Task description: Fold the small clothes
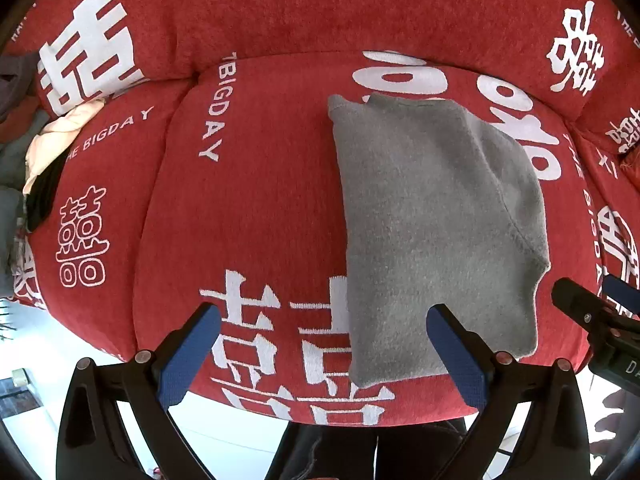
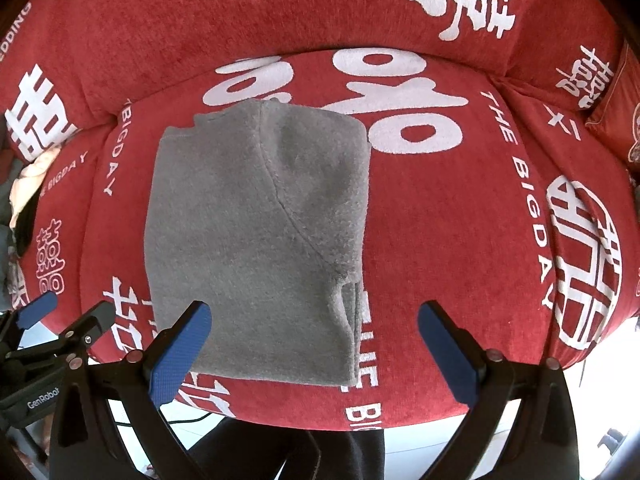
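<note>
A grey fleece garment (image 1: 432,232) lies folded lengthwise on the red sofa seat (image 1: 248,208); it also shows in the right wrist view (image 2: 256,240). My left gripper (image 1: 324,320) is open and empty, above the garment's near left edge. My right gripper (image 2: 314,318) is open and empty, above the garment's near right edge. The right gripper shows at the right edge of the left wrist view (image 1: 588,296). The left gripper shows at the left edge of the right wrist view (image 2: 68,312).
The red sofa has white printed characters and a backrest (image 1: 320,12) behind the seat. A pile of other clothes (image 1: 60,136), cream and dark, lies at the sofa's left end. A red cushion (image 2: 616,120) sits at the right end. White floor (image 1: 224,432) lies below the seat's front edge.
</note>
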Action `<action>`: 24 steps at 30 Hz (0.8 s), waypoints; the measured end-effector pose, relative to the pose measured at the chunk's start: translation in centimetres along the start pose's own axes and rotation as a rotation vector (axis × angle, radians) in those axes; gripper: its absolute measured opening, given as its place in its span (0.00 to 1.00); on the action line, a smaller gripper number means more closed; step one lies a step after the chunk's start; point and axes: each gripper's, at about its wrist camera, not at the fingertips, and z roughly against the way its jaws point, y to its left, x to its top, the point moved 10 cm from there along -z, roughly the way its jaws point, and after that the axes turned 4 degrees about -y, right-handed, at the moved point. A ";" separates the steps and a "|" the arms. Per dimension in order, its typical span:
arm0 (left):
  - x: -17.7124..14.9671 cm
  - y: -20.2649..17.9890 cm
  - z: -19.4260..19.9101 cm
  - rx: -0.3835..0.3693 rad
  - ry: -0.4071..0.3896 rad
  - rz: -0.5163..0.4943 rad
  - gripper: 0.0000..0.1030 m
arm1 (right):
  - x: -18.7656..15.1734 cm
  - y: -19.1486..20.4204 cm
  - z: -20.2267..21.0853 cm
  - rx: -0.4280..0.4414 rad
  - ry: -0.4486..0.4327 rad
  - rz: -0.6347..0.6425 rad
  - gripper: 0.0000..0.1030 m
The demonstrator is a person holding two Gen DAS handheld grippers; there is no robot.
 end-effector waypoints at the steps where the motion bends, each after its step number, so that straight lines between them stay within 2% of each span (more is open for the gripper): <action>1: 0.0 0.0 0.0 0.000 0.000 0.001 1.00 | 0.0 0.0 0.0 0.000 0.000 -0.001 1.00; 24: -0.7 1.2 -0.4 0.014 0.008 0.029 1.00 | -0.7 0.8 -0.1 -0.026 0.005 0.044 1.00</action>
